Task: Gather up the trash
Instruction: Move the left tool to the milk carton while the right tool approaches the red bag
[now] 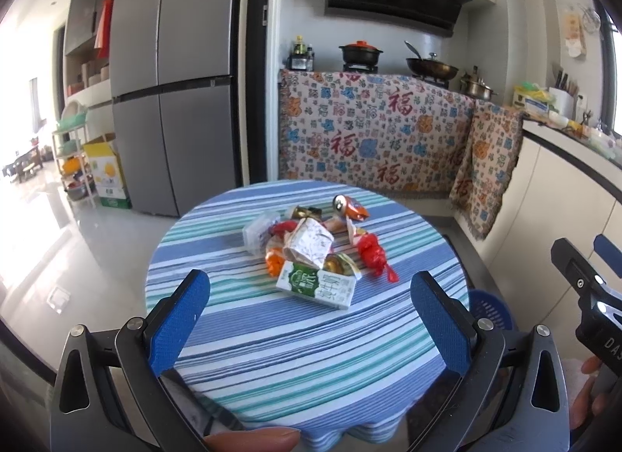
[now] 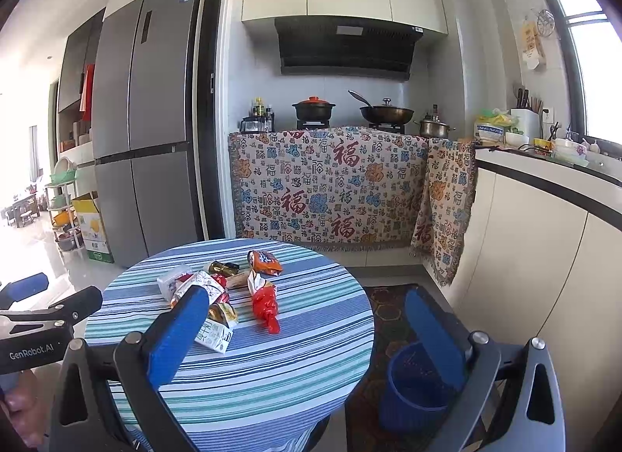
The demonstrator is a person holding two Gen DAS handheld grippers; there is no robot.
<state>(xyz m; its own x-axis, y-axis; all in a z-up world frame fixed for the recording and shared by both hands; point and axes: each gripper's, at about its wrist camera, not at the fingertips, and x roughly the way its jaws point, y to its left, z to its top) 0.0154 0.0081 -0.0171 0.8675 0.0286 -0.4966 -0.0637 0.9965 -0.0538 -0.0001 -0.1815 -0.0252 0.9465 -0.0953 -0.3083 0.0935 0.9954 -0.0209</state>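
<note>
A pile of trash lies mid-table on the round striped table (image 1: pixel 272 354) (image 2: pixel 311 335): a green-and-white carton (image 1: pixel 317 285) (image 2: pixel 214 336), a silver foil box (image 1: pixel 309 244), a red wrapper (image 1: pixel 375 253) (image 2: pixel 265 306), an orange can (image 1: pixel 350 206) (image 2: pixel 264 262) and several small wrappers. My left gripper (image 1: pixel 311 296) hovers open over the table's near side, just short of the carton, nothing between its blue pads. My right gripper (image 2: pixel 307 319) is open too, over the table's right edge. A blue perforated bin (image 2: pixel 416 386) (image 1: pixel 490 308) stands on the floor right of the table.
A grey fridge (image 1: pixel 175 82) stands at back left, with a cardboard box (image 1: pixel 107 170) and a rack beside it. A patterned cloth (image 2: pixel 330 183) drapes the stove counter behind the table. White cabinets (image 2: pixel 544 277) run along the right. A patterned rug (image 2: pixel 388 304) lies under the bin.
</note>
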